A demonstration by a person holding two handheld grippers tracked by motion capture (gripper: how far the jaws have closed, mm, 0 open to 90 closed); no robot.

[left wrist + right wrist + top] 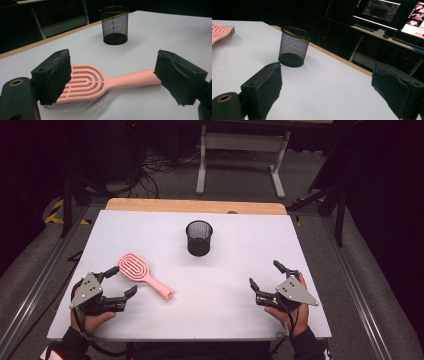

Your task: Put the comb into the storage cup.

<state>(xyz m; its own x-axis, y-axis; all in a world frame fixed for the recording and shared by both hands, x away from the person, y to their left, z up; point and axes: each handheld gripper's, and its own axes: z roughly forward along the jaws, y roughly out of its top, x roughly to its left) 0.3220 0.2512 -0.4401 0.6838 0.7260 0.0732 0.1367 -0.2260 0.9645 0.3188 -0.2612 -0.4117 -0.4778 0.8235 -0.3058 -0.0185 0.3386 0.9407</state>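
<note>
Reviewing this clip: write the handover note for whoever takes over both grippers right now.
Left gripper: open, jaws either side of the pink hairbrush, not yet closed on it.
Right gripper: open, holding nothing, low over the table's right side.
The hairbrush lies flat, bristles down, handle pointing toward the table's middle. The black mesh cup stands upright farther back, apparently empty.
Done: nothing gripped or moved.
Left: close on the brush; it probably goes in the cup.
</note>
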